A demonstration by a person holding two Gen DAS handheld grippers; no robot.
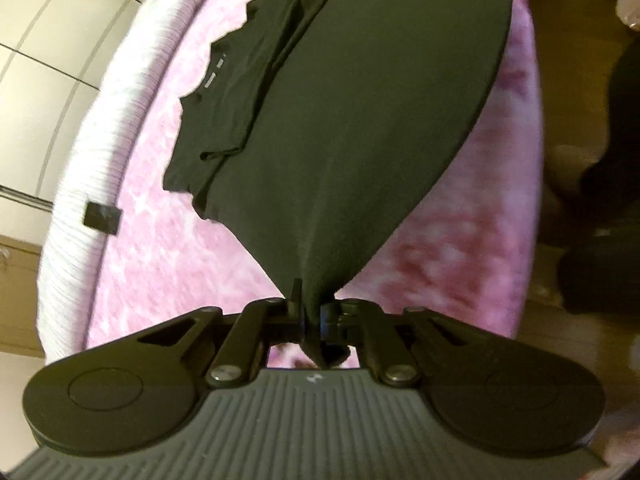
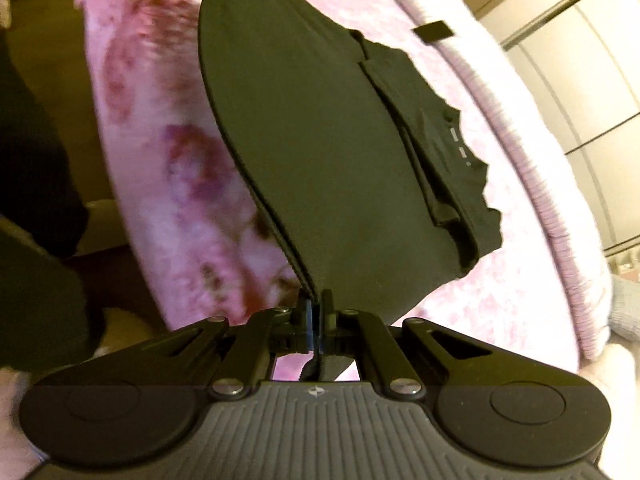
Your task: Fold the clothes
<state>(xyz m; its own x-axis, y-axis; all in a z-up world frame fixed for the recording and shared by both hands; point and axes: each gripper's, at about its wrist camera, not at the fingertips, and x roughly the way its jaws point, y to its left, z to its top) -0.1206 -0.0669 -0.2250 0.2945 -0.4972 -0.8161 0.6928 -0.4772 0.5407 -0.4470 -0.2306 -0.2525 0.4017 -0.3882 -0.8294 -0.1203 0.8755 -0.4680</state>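
Observation:
A black T-shirt (image 1: pixel 360 120) lies on a pink flowered bedspread (image 1: pixel 168 264), its neck end with a small label flat on the bed and its sleeves folded in. My left gripper (image 1: pixel 314 312) is shut on one bottom corner of the shirt, and the cloth rises taut from the bed to the jaws. In the right wrist view the same black T-shirt (image 2: pixel 320 140) hangs stretched from my right gripper (image 2: pixel 316 312), which is shut on the other bottom corner. The hem edge runs as a tight curved line between the two grips.
A white ribbed blanket (image 1: pixel 80 184) edges the bed, with a small black tag (image 1: pixel 102 218) on it; the tag (image 2: pixel 434 32) also shows in the right wrist view. Pale cupboard doors (image 2: pixel 580 80) stand beyond the bed. Brown floor (image 1: pixel 560 60) lies beside it.

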